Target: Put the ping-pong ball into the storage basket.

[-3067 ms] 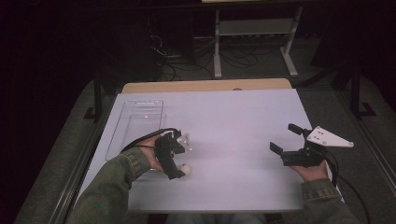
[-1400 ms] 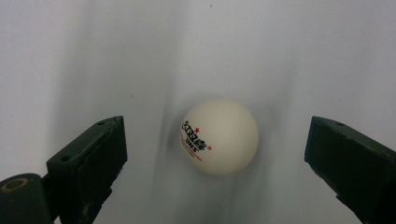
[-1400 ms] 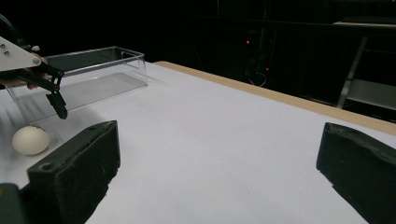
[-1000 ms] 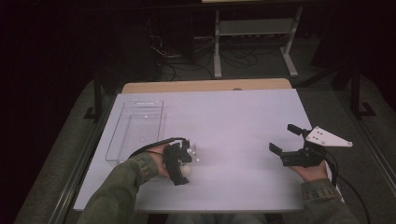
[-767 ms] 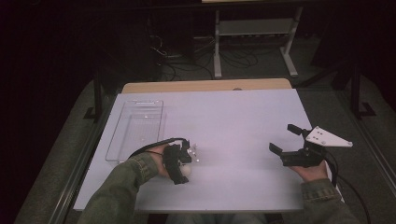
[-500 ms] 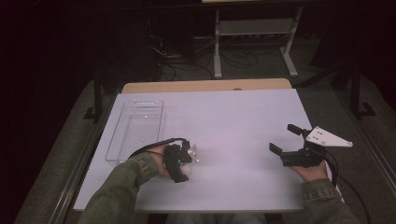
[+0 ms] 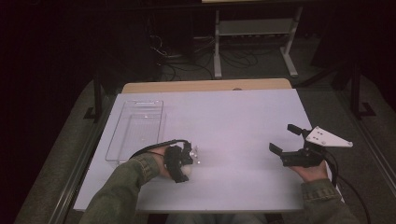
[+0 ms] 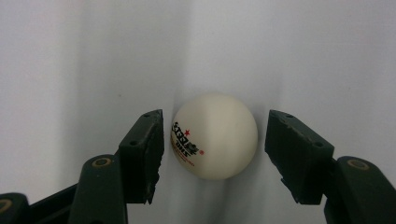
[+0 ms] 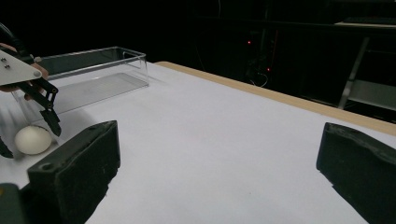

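Note:
A white table tennis ball with red and black print rests on the white table. My left gripper points down at it, open, one jaw on each side. The left jaw is almost at the ball's skin and the right jaw stands a small gap away. In the high view the left gripper sits at the front left of the table with the ball just under it. My right gripper hovers at the front right, open, with nothing between its jaws. The ball also appears far left in the right gripper view.
A clear plastic tray with nothing in it lies along the table's left side, just beyond the left hand; its wall appears in the right gripper view. Dark floor, cables and a metal stand lie behind the table's wooden far edge.
Since three seconds ago my left hand has shifted slightly right and closer to the ball. Over the last second both hands and the ball have stayed almost still.

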Tool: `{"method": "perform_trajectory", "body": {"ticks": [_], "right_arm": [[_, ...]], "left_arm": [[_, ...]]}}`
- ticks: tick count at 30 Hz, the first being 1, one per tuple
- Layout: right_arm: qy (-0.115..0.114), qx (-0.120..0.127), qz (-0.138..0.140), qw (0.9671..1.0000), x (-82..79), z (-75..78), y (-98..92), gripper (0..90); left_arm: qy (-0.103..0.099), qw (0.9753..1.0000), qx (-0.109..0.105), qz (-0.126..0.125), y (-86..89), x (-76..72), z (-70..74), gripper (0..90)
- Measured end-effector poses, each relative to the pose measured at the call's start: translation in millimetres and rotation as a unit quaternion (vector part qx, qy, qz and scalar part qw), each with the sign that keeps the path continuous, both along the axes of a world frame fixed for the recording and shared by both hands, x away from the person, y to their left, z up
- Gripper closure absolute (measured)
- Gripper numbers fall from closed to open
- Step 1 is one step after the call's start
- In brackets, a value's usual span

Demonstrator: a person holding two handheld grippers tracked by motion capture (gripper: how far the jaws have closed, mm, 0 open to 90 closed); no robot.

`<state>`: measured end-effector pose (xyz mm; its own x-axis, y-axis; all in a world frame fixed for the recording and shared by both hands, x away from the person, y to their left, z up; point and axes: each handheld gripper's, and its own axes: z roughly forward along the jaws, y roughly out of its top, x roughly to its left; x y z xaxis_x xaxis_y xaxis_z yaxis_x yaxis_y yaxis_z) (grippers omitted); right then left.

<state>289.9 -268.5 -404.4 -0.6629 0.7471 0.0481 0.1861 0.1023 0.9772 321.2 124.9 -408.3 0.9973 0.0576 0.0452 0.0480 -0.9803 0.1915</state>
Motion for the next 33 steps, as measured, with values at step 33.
{"method": "perform_trajectory", "body": {"ticks": [33], "right_arm": [[0.001, -0.001, -0.001, 1.0000, 0.0, 0.0, -0.1, 0.0]], "left_arm": [[0.000, 1.0000, -0.001, 0.009, 1.5, -1.2, 9.6, 50.4]]}}
